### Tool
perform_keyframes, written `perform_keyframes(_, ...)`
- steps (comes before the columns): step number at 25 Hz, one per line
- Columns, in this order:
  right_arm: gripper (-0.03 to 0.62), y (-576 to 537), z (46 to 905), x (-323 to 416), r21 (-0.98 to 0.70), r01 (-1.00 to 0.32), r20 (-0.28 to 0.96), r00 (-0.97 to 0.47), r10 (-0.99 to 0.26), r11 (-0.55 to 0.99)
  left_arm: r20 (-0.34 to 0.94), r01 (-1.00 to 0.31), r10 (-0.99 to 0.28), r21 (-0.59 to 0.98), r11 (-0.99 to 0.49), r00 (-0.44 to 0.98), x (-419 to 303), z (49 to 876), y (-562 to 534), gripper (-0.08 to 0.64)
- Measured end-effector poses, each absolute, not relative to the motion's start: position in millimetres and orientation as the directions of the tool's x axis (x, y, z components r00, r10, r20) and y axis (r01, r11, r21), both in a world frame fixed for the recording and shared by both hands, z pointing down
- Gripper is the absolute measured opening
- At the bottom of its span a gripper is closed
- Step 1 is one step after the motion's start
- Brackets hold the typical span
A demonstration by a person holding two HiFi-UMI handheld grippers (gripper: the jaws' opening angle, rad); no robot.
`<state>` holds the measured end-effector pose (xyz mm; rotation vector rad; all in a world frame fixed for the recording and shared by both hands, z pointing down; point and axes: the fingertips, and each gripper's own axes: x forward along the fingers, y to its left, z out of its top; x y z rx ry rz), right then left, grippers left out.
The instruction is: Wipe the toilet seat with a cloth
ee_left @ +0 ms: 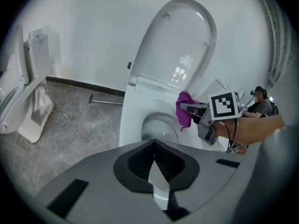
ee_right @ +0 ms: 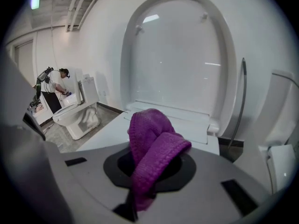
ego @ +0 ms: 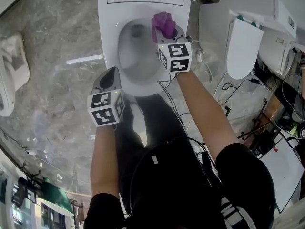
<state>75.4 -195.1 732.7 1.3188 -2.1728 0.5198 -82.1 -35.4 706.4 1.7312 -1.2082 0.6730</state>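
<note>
A white toilet [ego: 107,42] stands with its lid [ee_left: 182,45] raised and its bowl [ego: 138,51] open. My right gripper [ego: 167,34] is shut on a bunched purple cloth [ego: 163,24], which it holds over the right rear part of the seat rim. In the right gripper view the cloth [ee_right: 152,143] fills the jaws, facing the raised lid [ee_right: 182,59]. My left gripper [ego: 112,74] is shut and holds nothing, hovering by the front left of the rim. The left gripper view shows its closed tips [ee_left: 153,148] above the bowl, and the cloth [ee_left: 184,108] beyond.
A second toilet [ego: 243,46] stands close on the right, with cables [ego: 228,87] on the floor beside it. Another toilet [ego: 12,70] is at the left edge. A metal bar [ego: 85,59] lies on the grey marbled floor. A person [ee_right: 58,85] works far behind.
</note>
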Motion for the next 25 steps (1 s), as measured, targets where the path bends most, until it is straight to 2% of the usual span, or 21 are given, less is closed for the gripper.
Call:
perform_keyframes(8,0.055,-132.2,594.4,72.1,-0.098,-0.906,0.506,-0.401,-0.763,0.411,0.738,-0.921,-0.552,0.332,-0.205,0.389,-75.2,595.0,-42.4,0.009)
perform_keyframes(18,0.055,-54.9,422.0,59.9,-0.148,-0.945,0.385,-0.328,-0.863,0.293,0.657,-0.907,-0.630,0.356,-0.225,0.414,-75.0,456.0,-3.2,0.009)
perform_keyframes(25,0.055,-16.6,301.7,59.2,-0.153,-0.957,0.267,-0.279,-0.922,0.245,0.556,-0.878,-0.679,0.305,-0.370,0.479,-69.8,331.2,6.6,0.009)
